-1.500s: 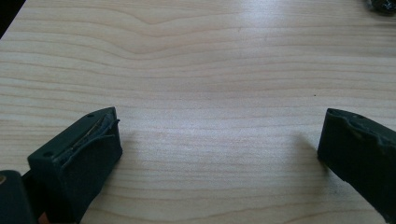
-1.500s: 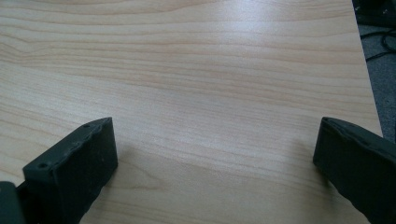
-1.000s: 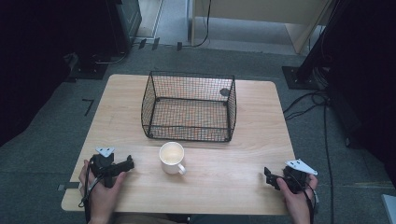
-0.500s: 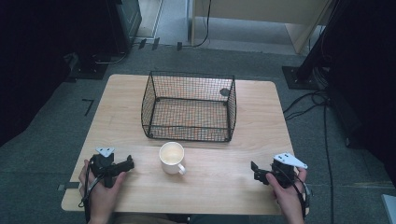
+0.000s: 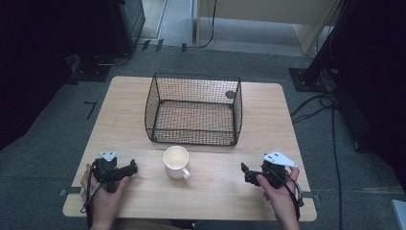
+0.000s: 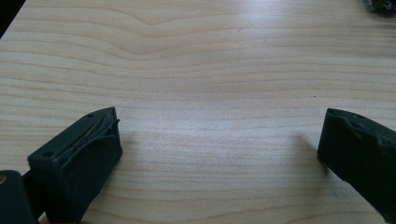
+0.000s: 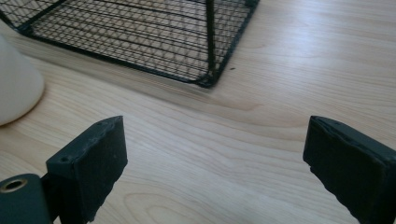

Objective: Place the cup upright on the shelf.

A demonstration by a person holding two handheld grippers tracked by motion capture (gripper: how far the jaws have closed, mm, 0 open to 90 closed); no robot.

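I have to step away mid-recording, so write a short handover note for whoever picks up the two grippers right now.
Left gripper: open, holding nothing, low over the table near its front left corner.
Right gripper: open, holding nothing, near the front right, jaws pointing toward the mug.
White mug: upright on the table between the grippers, just in front of the wire basket, handle toward the front right.
Done: nothing gripped, mug not in the basket.
Left, most likely: close the right gripper on the mug and set it in the basket.
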